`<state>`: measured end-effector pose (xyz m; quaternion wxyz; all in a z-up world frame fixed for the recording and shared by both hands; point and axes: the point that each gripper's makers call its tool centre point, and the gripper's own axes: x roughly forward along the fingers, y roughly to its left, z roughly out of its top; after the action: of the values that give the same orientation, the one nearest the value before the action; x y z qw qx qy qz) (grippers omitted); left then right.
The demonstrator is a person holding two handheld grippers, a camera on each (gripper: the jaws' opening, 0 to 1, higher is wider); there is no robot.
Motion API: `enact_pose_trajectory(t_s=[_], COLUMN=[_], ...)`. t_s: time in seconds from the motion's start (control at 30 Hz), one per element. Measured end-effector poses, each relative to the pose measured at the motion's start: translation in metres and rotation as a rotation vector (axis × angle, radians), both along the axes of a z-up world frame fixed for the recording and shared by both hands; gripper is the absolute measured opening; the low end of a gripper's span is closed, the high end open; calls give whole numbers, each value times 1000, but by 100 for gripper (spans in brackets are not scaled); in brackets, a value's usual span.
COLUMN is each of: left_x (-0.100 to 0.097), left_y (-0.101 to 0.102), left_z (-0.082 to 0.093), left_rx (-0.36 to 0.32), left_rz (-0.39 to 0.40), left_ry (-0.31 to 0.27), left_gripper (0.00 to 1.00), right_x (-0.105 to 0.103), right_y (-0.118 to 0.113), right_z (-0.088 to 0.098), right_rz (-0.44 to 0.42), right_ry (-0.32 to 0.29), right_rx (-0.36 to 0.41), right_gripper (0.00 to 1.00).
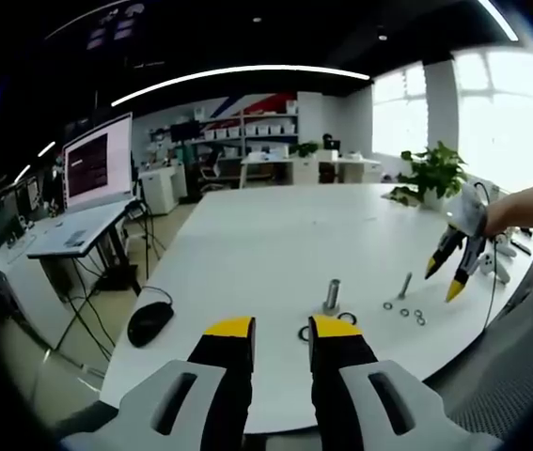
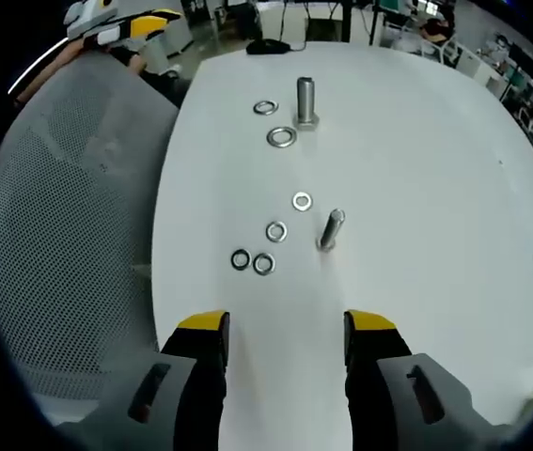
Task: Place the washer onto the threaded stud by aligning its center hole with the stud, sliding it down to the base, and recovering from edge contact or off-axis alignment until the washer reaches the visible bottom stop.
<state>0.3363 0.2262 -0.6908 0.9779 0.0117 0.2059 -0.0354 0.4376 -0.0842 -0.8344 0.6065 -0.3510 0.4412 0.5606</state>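
Two threaded studs stand upright on the white table [image 2: 416,169]: a thick one [image 2: 305,101] [image 1: 331,296] and a thin one [image 2: 330,230] [image 1: 404,286]. Two large washers [image 2: 281,137] lie flat by the thick stud. Several small washers [image 2: 276,231] [image 1: 403,311] lie loose beside the thin stud. My right gripper [image 2: 285,324] [image 1: 443,282] hovers open and empty at the table's edge, short of the small washers. My left gripper [image 1: 280,329] [image 2: 144,23] is open and empty too, just in front of the thick stud.
A black mouse [image 1: 149,322] [image 2: 271,44] lies on the table near the thick stud. A grey mesh chair [image 2: 69,188] stands against the table's edge. A potted plant [image 1: 432,174] stands at the far side, and a monitor [image 1: 97,162] is on another desk.
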Motion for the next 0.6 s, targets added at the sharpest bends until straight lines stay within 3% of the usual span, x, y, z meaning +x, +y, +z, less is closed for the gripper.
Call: enact_pose_trajectory(t_s=[0.1,0.3,0.6], left_x=[0,0,1], left_y=[0,0,2], left_z=[0,1,2], left_rx=[-3,-5,-15], left_rz=[2,3,13], left_ry=[-2,-6,-13], left_gripper=[20,19,19], right_x=[-2,-7,-11], right_y=[-2,2,16], right_z=[-1,-8,-16], right_rz=[8,67,175], right_ry=[8,40,24], right_rx=[-12,-18,-57], right_gripper=[50,38,33])
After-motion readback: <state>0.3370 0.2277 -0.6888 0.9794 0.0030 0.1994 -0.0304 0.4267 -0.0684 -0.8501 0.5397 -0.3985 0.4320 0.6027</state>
